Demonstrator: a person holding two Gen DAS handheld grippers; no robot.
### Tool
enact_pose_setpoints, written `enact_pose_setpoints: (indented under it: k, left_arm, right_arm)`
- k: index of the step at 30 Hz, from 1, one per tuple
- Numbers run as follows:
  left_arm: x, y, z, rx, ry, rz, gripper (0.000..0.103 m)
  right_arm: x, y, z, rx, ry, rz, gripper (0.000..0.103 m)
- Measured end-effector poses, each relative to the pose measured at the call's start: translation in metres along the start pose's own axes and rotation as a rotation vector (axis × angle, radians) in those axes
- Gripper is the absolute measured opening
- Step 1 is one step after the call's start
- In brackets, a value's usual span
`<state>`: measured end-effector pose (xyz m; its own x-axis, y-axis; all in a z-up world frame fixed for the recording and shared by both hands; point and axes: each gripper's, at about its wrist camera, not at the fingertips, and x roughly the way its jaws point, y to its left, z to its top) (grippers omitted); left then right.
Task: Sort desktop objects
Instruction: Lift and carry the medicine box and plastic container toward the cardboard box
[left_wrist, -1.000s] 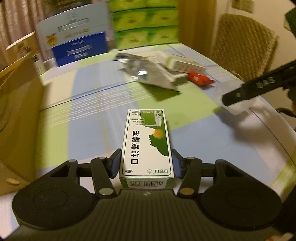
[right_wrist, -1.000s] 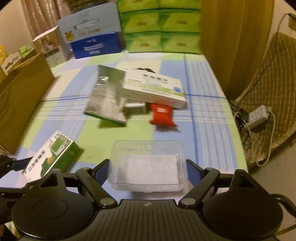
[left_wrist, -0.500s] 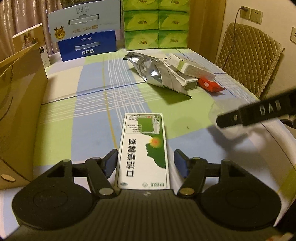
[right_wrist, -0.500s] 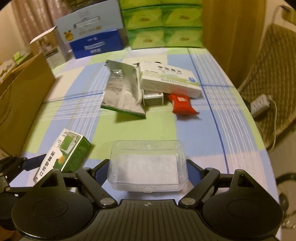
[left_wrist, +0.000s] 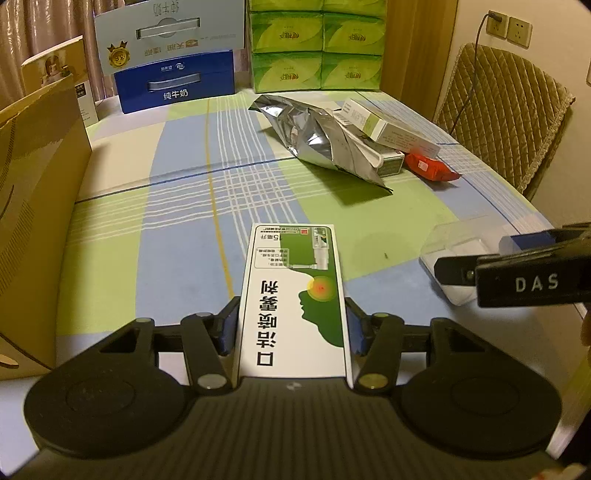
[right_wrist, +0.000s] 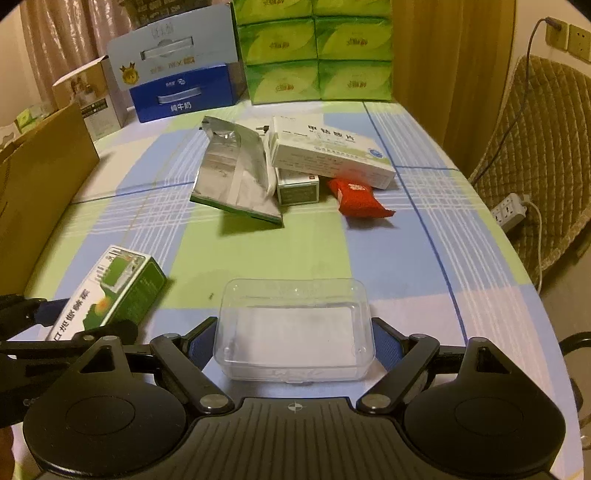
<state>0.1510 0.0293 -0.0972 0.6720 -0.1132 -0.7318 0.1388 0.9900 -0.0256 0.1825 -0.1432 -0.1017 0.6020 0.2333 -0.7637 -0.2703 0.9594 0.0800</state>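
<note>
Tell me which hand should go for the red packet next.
Right, probably, once free: the red packet lies on its side of the pile. Both tongs are occupied, left closing on the green box, right around the clear case.

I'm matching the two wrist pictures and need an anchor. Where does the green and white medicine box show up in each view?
Left wrist view: the green and white medicine box is bottom centre, between the closing jaws of the left gripper.
Right wrist view: the same box is lower left, left of the clear plastic box.
Shared landmark: the silver foil bag, mid-table in both.
</note>
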Motion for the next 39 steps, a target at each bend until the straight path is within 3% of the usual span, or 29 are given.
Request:
enact_pose_setpoints:
  k: [19, 25, 39]
  left_arm:
    - [0.005, 0.002, 0.004, -0.005, 0.000, -0.002, 0.051]
    - [-0.004, 0.003, 0.005, -0.010, -0.029, 0.005, 0.050]
    - [-0.022, 0.005, 0.012, -0.036, -0.037, -0.003, 0.050]
  right_arm:
    - [0.011, 0.007, -0.002, -0.017, 0.010, -0.050, 0.083]
    - [-0.003, 0.007, 0.002, 0.013, -0.060, -0.045, 0.082]
    - [-0.018, 0.015, 0.006, 0.024, -0.078, -0.015, 0.082]
